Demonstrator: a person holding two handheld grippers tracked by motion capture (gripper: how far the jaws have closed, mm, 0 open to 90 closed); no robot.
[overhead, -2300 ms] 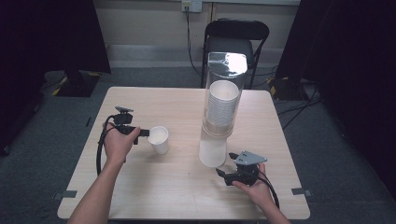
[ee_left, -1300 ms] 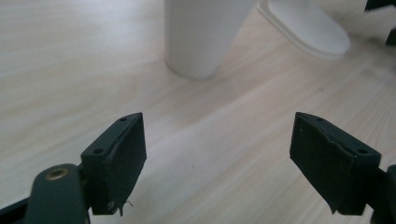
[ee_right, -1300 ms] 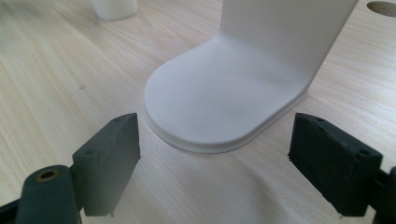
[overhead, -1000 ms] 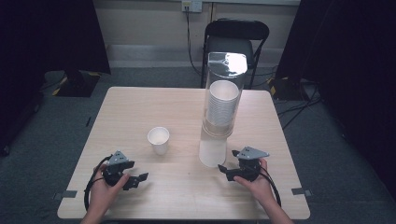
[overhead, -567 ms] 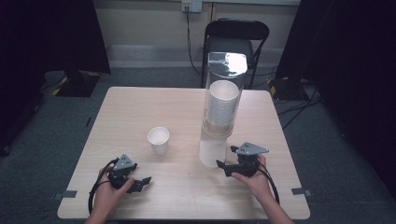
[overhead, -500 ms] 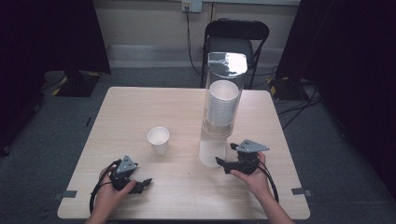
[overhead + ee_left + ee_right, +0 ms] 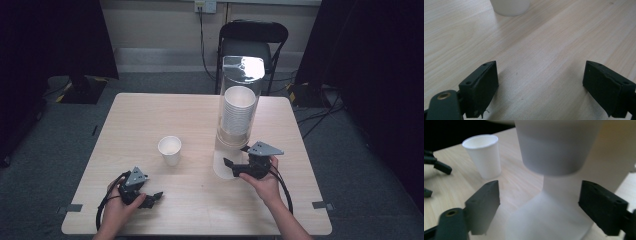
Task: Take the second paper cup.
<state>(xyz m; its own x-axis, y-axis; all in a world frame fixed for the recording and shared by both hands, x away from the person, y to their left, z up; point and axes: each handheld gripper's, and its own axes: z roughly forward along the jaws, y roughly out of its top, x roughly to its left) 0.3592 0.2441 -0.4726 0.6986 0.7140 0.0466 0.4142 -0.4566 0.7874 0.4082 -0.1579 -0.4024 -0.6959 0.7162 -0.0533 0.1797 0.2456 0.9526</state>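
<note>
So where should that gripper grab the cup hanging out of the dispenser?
Probably low on the cup, across its tapered wall, coming in level from the front. Its bottom end hangs free under the dispenser, and the right hand-held gripper already straddles the space beneath it.

The tall cup dispenser stands near the right edge of the table and blocks the way there. The right gripper is right at its foot, with a hanging cup just above its open jaws. A lone paper cup stands in the middle. The far left corner and the near edge between the two hands are bare wood. The left gripper has bare table ahead, up to that cup.
</note>
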